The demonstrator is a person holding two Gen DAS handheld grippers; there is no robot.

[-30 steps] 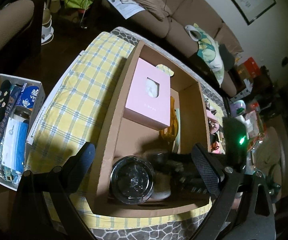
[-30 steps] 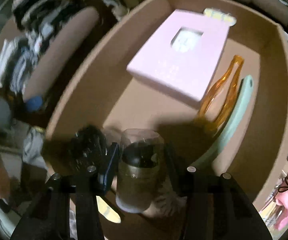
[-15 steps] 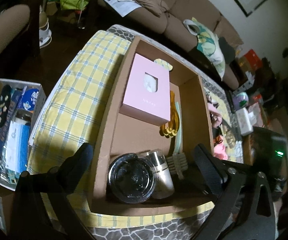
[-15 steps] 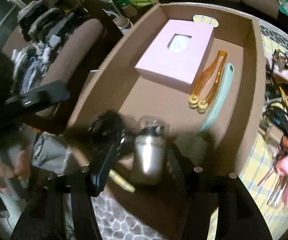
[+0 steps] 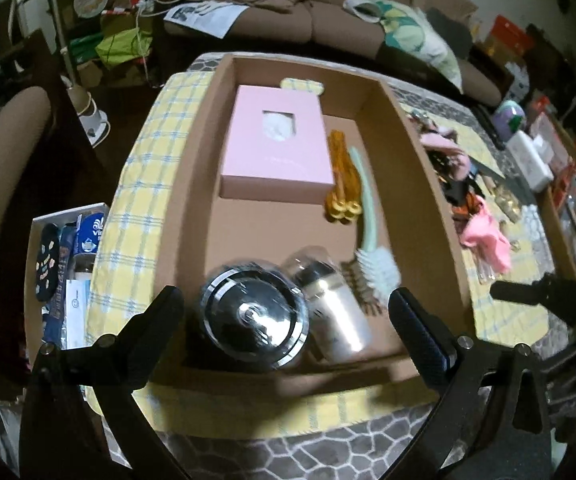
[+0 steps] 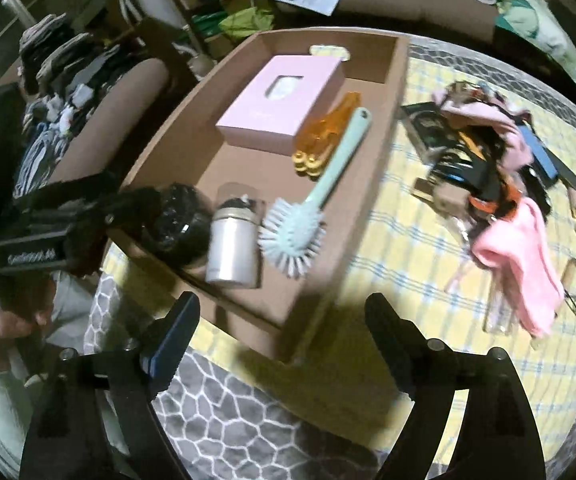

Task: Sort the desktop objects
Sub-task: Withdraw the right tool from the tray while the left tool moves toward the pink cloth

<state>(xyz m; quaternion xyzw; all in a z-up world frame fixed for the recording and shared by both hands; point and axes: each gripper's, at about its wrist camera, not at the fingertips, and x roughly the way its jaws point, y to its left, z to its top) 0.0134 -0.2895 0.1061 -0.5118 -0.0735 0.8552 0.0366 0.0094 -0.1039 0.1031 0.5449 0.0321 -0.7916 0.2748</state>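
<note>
— What sits in the cardboard box [image 5: 419, 152], going left to right?

— At the near end, a round black jar [image 5: 254, 320], then a silver bottle [image 5: 337, 316] lying beside it, then the white bristles of a mint brush [image 5: 369, 224]. Farther back, a pink box [image 5: 278, 146] with orange tongs [image 5: 341, 178] on its right.

— And the claws?

— The left gripper [image 5: 284, 320] is spread wide above the jar, holding nothing. The right gripper [image 6: 282, 332] also gapes empty, over the box's near right corner. Right of the box, a pink cloth [image 6: 515, 264] lies in clutter on the yellow checked tablecloth [image 6: 403, 248].
</note>
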